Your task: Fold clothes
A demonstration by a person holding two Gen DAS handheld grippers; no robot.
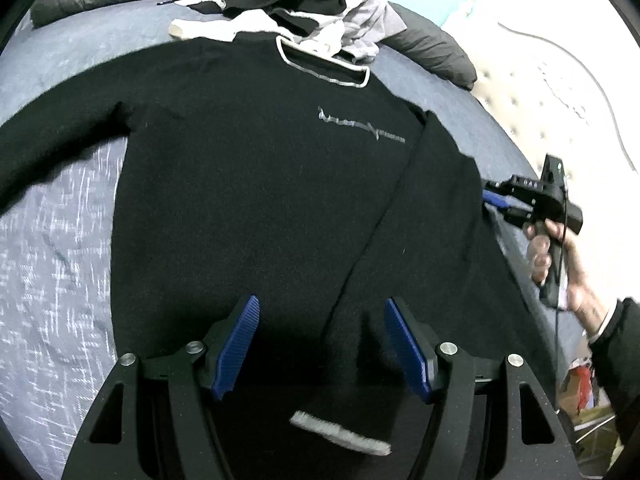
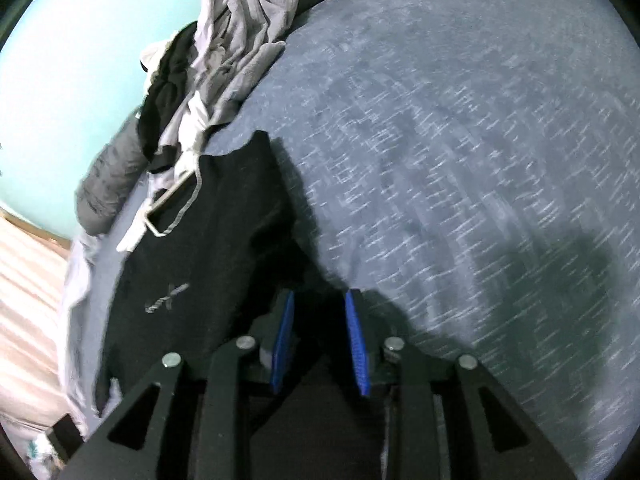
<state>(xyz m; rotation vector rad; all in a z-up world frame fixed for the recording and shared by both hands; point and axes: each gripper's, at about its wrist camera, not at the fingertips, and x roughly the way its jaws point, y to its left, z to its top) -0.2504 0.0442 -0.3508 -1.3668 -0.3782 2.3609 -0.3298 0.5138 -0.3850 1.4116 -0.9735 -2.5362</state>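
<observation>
A big blue bed (image 1: 60, 240) is filling the room, with a pile of clothes (image 1: 304, 4) and grey pillows (image 1: 432, 52) sitting at its far end. A black sweater (image 1: 248, 184) is lying flat on the bed, front up, with one sleeve (image 1: 400, 240) folded across it and the other sleeve (image 1: 52, 148) reaching out to the side.

The left tongs (image 1: 322, 344) are hanging wide open over the bottom of the sweater, holding nothing. The right tongs (image 2: 320, 340) are sitting partly open by the sweater's edge; I cannot tell if they are pinching any cloth.

The sweater is probably soft, floppy and light. It will sag, so grabbing the shoulder or the bottom edge looks best.
</observation>
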